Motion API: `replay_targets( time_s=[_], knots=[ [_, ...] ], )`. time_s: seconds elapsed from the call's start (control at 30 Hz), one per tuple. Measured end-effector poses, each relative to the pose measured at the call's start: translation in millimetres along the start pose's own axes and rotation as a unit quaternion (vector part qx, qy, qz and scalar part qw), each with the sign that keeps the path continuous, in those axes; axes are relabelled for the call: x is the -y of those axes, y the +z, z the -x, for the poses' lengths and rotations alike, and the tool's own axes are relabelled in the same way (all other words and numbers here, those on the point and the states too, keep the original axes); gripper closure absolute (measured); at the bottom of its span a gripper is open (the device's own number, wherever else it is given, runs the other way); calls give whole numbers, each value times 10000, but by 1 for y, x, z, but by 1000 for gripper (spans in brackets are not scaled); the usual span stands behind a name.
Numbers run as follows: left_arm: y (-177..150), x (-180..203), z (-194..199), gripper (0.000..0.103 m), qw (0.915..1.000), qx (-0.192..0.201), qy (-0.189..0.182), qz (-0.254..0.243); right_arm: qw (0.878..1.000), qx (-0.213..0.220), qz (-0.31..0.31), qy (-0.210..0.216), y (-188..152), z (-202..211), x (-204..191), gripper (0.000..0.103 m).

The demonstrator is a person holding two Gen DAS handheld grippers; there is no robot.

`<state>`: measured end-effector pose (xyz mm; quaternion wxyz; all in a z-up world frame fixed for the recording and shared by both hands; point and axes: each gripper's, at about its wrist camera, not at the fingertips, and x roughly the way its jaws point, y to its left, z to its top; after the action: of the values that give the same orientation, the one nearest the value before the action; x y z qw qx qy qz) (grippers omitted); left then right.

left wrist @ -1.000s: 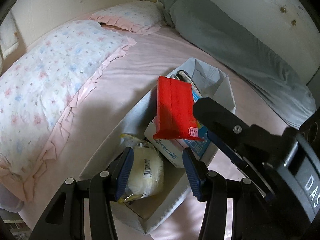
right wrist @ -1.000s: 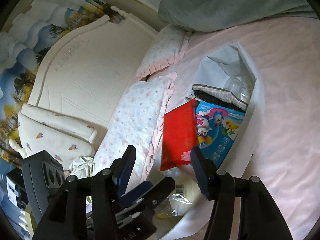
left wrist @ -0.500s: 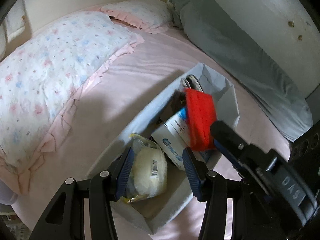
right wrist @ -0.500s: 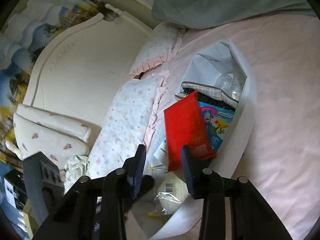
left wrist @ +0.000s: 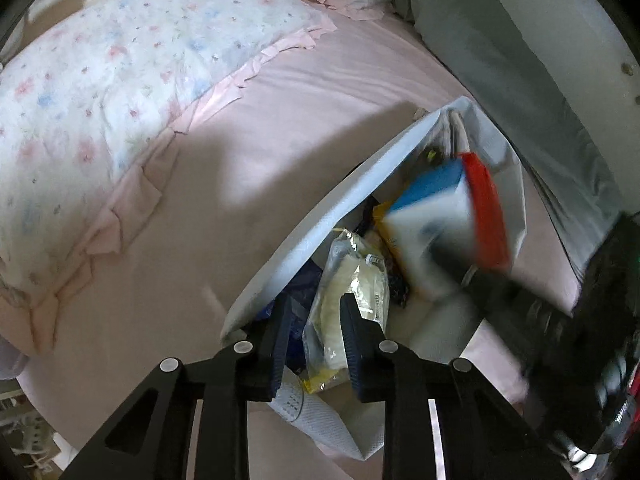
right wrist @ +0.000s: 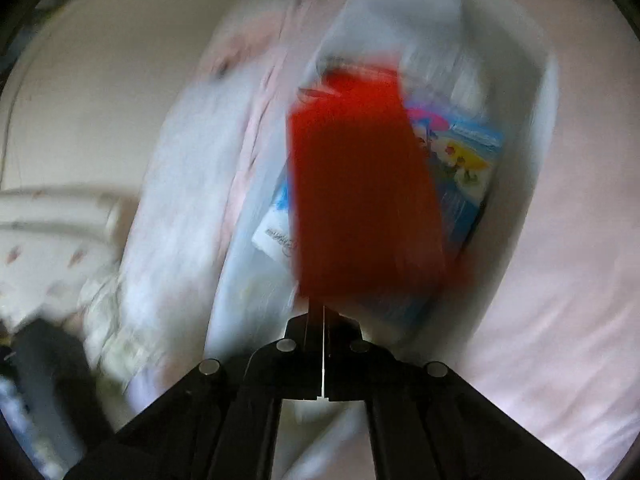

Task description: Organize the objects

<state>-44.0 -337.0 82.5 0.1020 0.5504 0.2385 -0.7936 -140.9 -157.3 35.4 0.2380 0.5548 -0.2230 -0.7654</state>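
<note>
A white bag (left wrist: 320,216) lies open on the pink bed. Inside it my left gripper (left wrist: 316,336) is closing its jaws on a clear plastic packet (left wrist: 356,288) with cream contents, and both pads press its sides. A red flat packet (right wrist: 360,184) stands upright over the bag's mouth. My right gripper (right wrist: 323,312) is closing on its lower edge, jaws together; this view is blurred. The red packet (left wrist: 486,216) also shows at the right of the left wrist view, beside a blue and white box (left wrist: 432,196).
A floral pillow (left wrist: 120,60) with a pink frill lies left of the bag, and a grey bolster (left wrist: 500,60) runs along the far right. The cartoon-printed blue box (right wrist: 468,168) sits in the bag (right wrist: 548,120). A white headboard (right wrist: 80,100) stands at the left.
My left jaws have narrowed onto the clear packet and sunk deeper into the bag. My right jaws went from wide apart to together at the red packet's lower edge, and that view now blurs.
</note>
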Motion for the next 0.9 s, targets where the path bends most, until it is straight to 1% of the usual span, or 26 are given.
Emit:
replay_targets(
  time_s=[0.03,0.07,0.1,0.13,0.17,0.23,0.27,0.3,0.37,0.43,0.5,0.63,0.7,0.8,0.9],
  knots=[
    [0,1,1,80,10000,44,63,-37,9976,601,335,-35,0,10,-5,103],
    [0,2,3,80,9999,76,119,-66,9945,827,641,-94,-2,15,-12,103],
    [1,3,3,80,9999,82,108,-73,9910,899,962,-224,-5,19,-21,99],
    [1,4,3,80,9999,78,58,-67,9881,841,1238,-351,-8,21,-29,95],
    [1,5,4,80,9999,82,9,-70,9850,776,1477,-452,-12,23,-36,95],
    [0,11,7,80,9998,171,-25,-135,9819,679,1702,-469,-16,28,-43,92],
    [0,13,9,80,9996,228,-29,-191,9815,603,1772,-398,-18,33,-45,91],
    [-1,18,12,79,9991,289,-26,-293,9817,585,1778,-349,-19,36,-46,90],
    [-3,26,18,78,9980,412,-65,-475,9834,561,1709,-239,-22,48,-42,85],
    [-5,32,22,78,9966,526,-155,-614,9849,650,1590,-226,-24,58,-35,77],
    [-7,37,26,78,9950,627,-264,-724,9863,762,1442,-255,-25,67,-28,74],
    [-13,51,35,77,9914,838,-354,-945,9864,971,1278,-356,-31,86,-16,72],
    [-15,57,37,77,9886,956,-391,-1091,9858,1088,1234,-343,-28,88,-18,72],
    [-17,62,37,77,9873,955,-452,-1185,9841,1278,1221,-187,-28,94,-21,72],
    [-18,63,33,77,9873,912,-385,-1245,9831,1337,1244,-136,-29,96,-22,72]
  ],
)
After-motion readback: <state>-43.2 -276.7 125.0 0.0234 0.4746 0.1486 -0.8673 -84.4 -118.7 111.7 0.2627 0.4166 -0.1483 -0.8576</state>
